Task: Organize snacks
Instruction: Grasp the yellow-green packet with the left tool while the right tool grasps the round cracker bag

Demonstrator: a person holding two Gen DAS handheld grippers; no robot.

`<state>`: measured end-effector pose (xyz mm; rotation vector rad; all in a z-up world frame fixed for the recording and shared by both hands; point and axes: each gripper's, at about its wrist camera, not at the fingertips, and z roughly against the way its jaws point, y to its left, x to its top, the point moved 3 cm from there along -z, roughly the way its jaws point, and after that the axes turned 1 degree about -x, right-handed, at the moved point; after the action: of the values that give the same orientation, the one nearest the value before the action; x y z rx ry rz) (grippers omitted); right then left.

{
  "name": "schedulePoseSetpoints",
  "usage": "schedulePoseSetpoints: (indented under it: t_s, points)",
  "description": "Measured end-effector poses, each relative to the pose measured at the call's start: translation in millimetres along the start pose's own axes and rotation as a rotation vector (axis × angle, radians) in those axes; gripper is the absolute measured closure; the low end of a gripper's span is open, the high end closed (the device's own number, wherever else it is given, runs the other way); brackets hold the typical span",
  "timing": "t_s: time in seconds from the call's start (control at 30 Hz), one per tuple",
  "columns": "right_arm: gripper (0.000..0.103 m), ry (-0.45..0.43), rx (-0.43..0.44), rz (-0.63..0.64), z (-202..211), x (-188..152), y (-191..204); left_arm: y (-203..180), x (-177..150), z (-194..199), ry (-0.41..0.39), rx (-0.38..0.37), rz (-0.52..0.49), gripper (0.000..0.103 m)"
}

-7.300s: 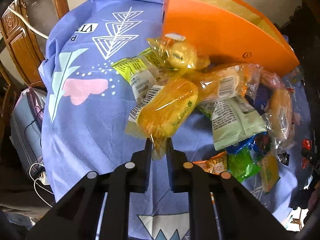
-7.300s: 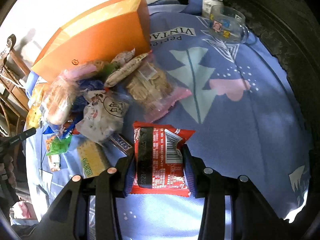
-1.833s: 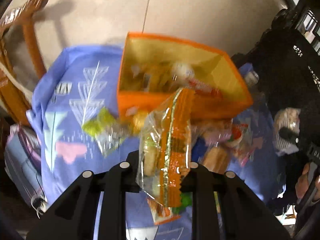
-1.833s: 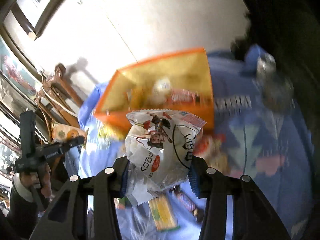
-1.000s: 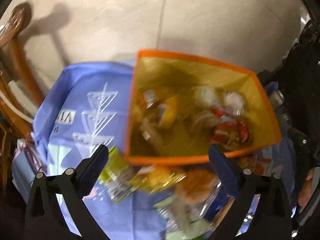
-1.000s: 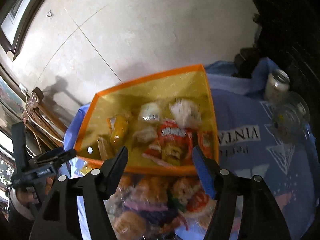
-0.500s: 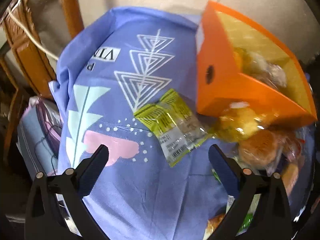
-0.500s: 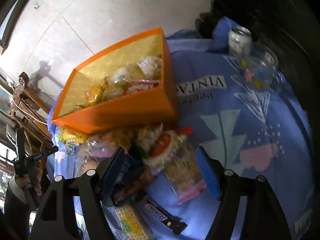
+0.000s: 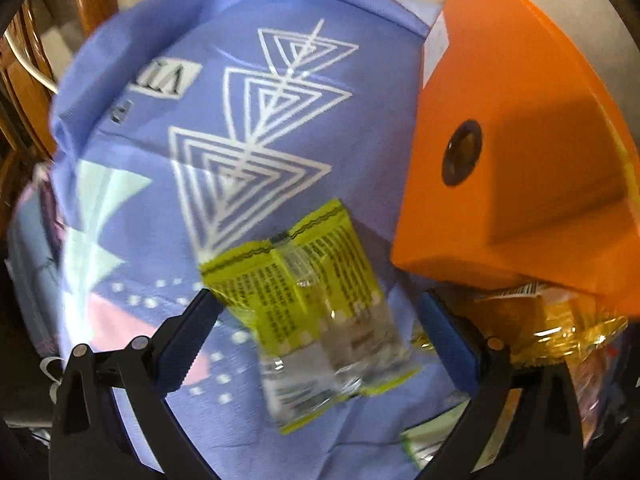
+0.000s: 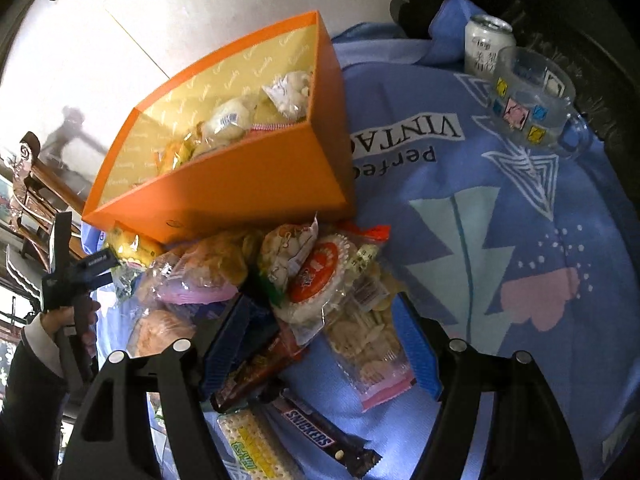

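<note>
My left gripper (image 9: 316,296) is open wide, pointing steeply down at the blue cloth (image 9: 248,80). A yellow-green snack packet (image 9: 308,300) lies flat between its fingers, untouched. The orange box (image 9: 508,168) stands close on the right. My right gripper (image 10: 322,300) is also open, low over the snack pile. Between its fingers lie a round red-labelled cracker pack (image 10: 316,276) and a clear pink-edged cracker bag (image 10: 368,344). The orange box (image 10: 224,188) behind the pile holds several packets.
A Snickers bar (image 10: 320,436) and a yellow-green cracker pack (image 10: 248,452) lie near the right gripper. A can (image 10: 486,48) and a glass cup (image 10: 528,96) stand at the far right. A hand (image 10: 60,316) shows at the left edge. Wooden chairs (image 9: 28,80) flank the table.
Both grippers let their packets go over the box, and have since come down open and empty from above the box to the snacks on the cloth.
</note>
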<state>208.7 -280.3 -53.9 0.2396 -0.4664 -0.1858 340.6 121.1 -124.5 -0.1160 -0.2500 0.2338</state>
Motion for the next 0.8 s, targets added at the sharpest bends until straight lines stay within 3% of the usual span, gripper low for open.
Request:
schedulePoseSetpoints:
  t_s: [0.13, 0.17, 0.2, 0.23, 0.27, 0.47, 0.63, 0.8]
  points:
    - [0.029, 0.010, 0.012, -0.009, -5.1, 3.7, 4.1, -3.7, -1.4, 2.7, -0.004, 0.024, -0.028, 0.006]
    - [0.029, 0.006, 0.016, 0.002, -4.1, 5.1, 7.9, -4.7, -3.1, 4.6, 0.000, 0.056, -0.043, 0.022]
    - [0.029, 0.003, 0.017, 0.010, -3.0, 5.6, 10.5, -10.5, -7.2, 6.8, 0.003, 0.125, -0.094, 0.027]
    - [0.029, 0.000, 0.019, 0.019, -1.2, 5.9, 13.0, -15.2, -11.7, 10.4, -0.005, 0.125, -0.112, 0.037]
    - [0.029, -0.002, 0.023, 0.027, 0.8, 6.6, 15.7, -18.2, -16.7, 14.3, 0.000, 0.120, -0.120, 0.038]
    - [0.029, -0.028, 0.029, 0.035, 16.6, 7.3, 17.8, -16.9, -36.5, 32.2, 0.051, 0.073, -0.101, 0.044]
    - [0.029, -0.044, 0.014, 0.040, 27.7, 1.1, 10.9, -18.0, -62.2, 58.6, 0.036, 0.026, -0.116, 0.044]
    - [0.029, -0.012, -0.101, 0.081, 17.0, -15.6, -5.3, -18.9, -77.0, 75.3, 0.020, 0.017, -0.118, 0.044]
